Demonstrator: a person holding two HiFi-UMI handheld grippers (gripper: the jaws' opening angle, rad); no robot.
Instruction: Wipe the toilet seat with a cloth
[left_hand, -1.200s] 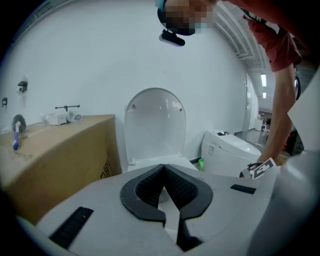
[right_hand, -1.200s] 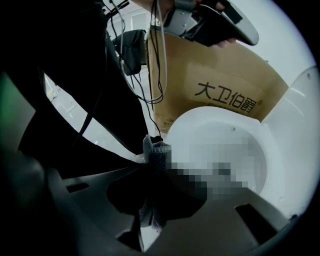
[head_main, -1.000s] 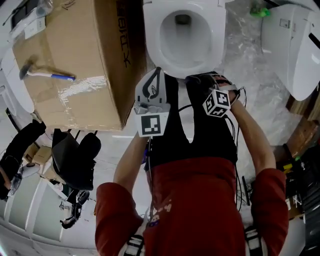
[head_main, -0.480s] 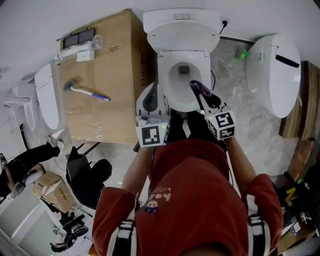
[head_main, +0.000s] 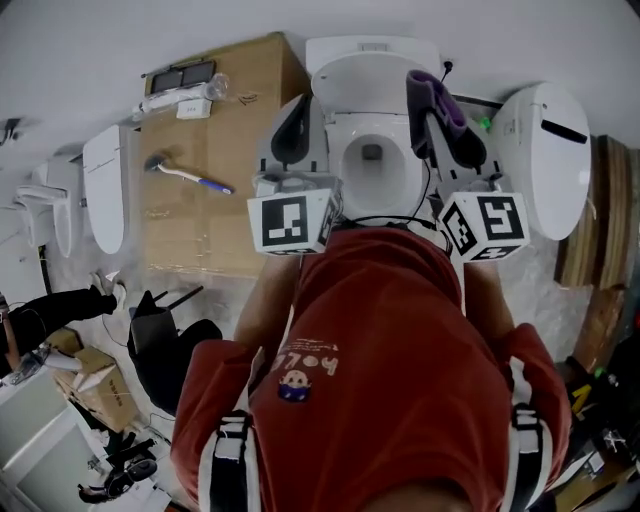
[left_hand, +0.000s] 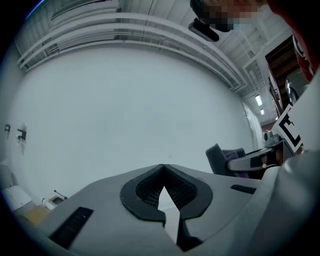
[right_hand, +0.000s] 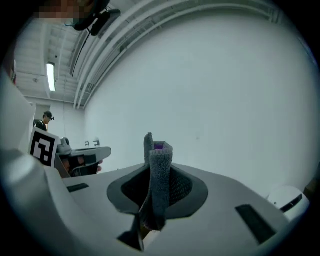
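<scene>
You are standing in a bare industrial hall, not a home bathroom. A toilet (head_main: 372, 110) sits against a plain white wall (left_hand: 125, 100), with another toilet (head_main: 545, 150) loose beside it. There is also a large cardboard box (head_main: 215, 220), and strip lights (right_hand: 50, 75) hang under exposed roof beams.

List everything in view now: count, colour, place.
toilet: 1, white, lid up, top centre by the wall.
cardboard box: 1, brown, left of the toilet.
tool: 1, blue handle, lying on the box.
left white unit: 1, oval, left of the box.
right white unit: 1, oval, right of the toilet.
chair: 1, black, on the floor at lower left.
cloth: 1, purple-grey, pinched by the right gripper.
torso: 1, red top, bottom centre.
left gripper: 1, grey, fingers shut, empty, held level.
right gripper: 1, grey, fingers shut on the cloth, held level.
</scene>
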